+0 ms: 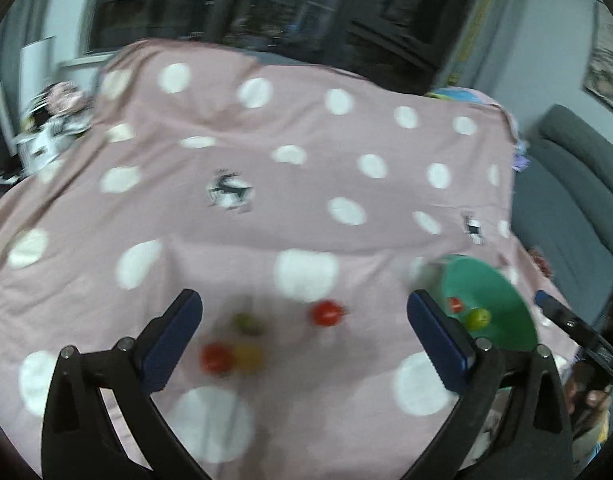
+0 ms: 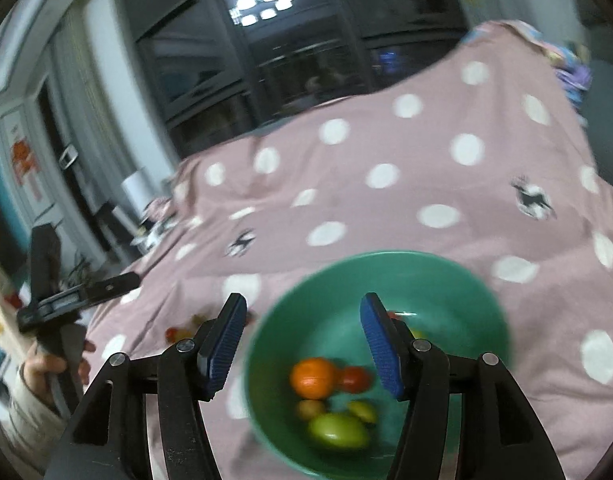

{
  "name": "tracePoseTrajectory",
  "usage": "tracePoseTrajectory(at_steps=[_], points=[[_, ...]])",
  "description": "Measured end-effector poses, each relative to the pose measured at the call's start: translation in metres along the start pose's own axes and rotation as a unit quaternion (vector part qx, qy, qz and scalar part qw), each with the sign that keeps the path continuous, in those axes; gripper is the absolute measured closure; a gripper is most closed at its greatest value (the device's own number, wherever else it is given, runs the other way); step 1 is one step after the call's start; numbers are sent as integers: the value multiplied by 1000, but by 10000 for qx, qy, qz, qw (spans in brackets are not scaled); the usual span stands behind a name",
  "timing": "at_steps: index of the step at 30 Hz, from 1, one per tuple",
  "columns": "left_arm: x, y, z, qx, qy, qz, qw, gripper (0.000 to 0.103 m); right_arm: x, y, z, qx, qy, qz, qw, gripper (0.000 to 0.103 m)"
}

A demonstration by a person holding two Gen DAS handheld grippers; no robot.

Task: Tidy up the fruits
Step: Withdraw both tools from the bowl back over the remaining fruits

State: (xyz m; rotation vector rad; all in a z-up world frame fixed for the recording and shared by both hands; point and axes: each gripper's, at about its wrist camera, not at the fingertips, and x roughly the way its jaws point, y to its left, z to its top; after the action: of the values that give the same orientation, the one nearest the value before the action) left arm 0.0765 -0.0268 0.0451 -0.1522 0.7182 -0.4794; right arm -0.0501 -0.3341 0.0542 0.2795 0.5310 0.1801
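Observation:
A green bowl [image 2: 434,280] sits on the pink dotted cloth and holds an orange [image 2: 312,378], a red fruit [image 2: 354,378], a green fruit [image 2: 338,432] and small yellow ones. My right gripper [image 2: 302,344] is open and empty, hovering above the bowl's left rim. In the left wrist view the bowl [image 1: 494,300] is at the right. My left gripper [image 1: 302,336] is open and empty above loose fruits on the cloth: a red one [image 1: 326,313], another red one [image 1: 216,358], a yellow one [image 1: 248,356] and a blurred green one [image 1: 246,322].
The pink cloth with white dots [image 1: 266,184] covers the whole surface. A grey sofa [image 1: 574,200] stands to the right. Dark windows [image 2: 286,60] lie behind. The other hand-held gripper [image 2: 74,296] shows at the left of the right wrist view.

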Motion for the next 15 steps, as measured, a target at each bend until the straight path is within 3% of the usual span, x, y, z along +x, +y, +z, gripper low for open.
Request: tracePoseTrajectory(at_steps=[7,11,15], points=[[4,22,-17,256,137,587,9979,0,34,68,-11,-905,426,541,9935,43],[12,34,-27,320,353,396,9981,1,59,100,-24,-1295,808,750,9854,43],[15,32,-36,891,438,400,9943,3,87,121,-40,-1635,1265,609,9765,43]])
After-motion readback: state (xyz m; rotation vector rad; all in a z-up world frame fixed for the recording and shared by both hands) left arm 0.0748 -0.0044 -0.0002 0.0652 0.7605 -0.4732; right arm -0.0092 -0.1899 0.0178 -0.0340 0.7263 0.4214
